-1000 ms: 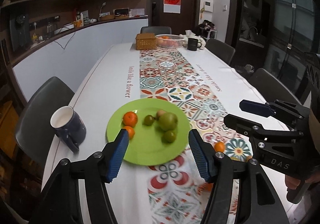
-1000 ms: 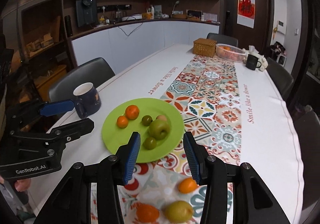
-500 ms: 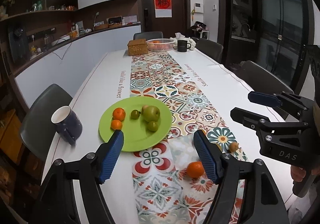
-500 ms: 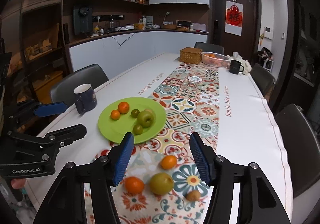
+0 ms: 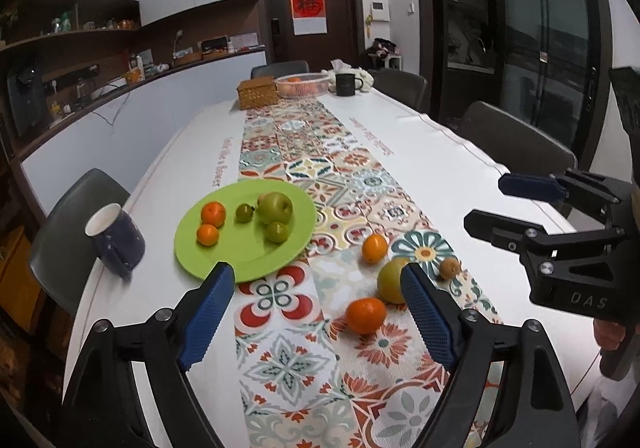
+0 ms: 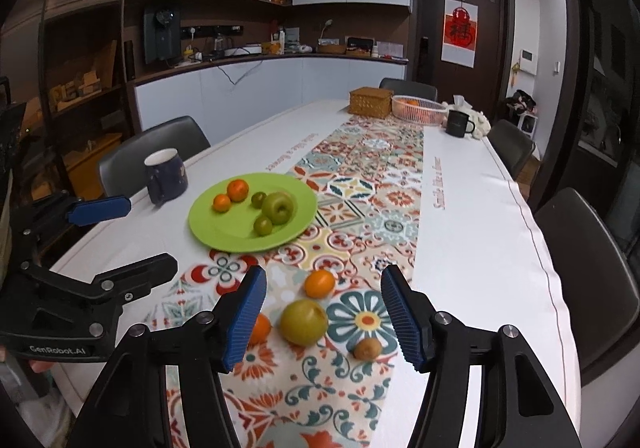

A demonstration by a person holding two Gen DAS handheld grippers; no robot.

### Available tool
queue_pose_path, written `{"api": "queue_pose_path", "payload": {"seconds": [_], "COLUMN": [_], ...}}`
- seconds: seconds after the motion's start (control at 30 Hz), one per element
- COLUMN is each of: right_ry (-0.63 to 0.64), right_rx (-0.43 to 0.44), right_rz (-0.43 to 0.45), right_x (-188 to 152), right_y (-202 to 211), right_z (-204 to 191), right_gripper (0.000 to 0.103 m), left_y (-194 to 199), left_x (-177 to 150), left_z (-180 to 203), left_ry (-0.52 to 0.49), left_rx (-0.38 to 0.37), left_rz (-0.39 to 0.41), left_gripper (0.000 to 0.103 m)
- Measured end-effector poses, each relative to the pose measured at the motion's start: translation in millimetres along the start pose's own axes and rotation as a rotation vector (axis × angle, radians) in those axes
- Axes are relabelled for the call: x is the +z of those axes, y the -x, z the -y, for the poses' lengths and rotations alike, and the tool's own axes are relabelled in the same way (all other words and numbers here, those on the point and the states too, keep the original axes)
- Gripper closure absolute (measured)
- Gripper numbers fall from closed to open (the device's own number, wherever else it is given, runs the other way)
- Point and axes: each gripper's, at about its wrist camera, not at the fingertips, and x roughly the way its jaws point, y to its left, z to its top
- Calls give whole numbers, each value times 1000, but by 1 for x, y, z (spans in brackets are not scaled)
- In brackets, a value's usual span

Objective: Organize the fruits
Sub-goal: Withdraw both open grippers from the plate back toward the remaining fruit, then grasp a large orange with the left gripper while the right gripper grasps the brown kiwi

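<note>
A green plate point(image 5: 224, 256) point(image 6: 224, 236) on the table holds two small oranges, a green apple point(image 5: 275, 207) point(image 6: 277, 207) and two small green fruits. On the patterned runner near me lie two oranges point(image 5: 365, 315) point(image 5: 375, 248), a yellow-green pear point(image 5: 391, 280) point(image 6: 303, 322) and a small brown fruit point(image 5: 449, 268) point(image 6: 367, 349). My left gripper point(image 5: 318, 316) is open and empty above the runner. My right gripper point(image 6: 324, 312) is open and empty above the loose fruits.
A dark blue mug point(image 5: 116, 236) point(image 6: 166, 176) stands left of the plate. At the far end are a wicker box point(image 5: 257, 93), a pink basket point(image 5: 302, 85) and a black mug point(image 5: 346, 85). Chairs line both table sides.
Both grippers have pulled back and risen from the plate. The plate looks farther off, and the loose fruits on the runner have come into view.
</note>
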Motion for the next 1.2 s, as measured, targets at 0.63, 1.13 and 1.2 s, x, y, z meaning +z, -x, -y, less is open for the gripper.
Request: {"api": "queue_pose_path", "payload": {"seconds": [0.63, 1.13, 1.2], "right_ry": [12, -88, -102], "right_rx": [-58, -53, -49], "right_rz": [-96, -228, -239], "right_x": [-40, -71, -72], "right_y": [-24, -78, -83], "right_z": [12, 36, 38], "right_gripper": [43, 43, 43], "left_y": [-46, -99, -103], "left_x": [-37, -45, -43], "left_z": [16, 23, 23], "left_ry": [-30, -42, -36], "left_rx": [-35, -92, -100], "left_rz": [-128, -239, -243], "left_gripper": [18, 19, 24]}}
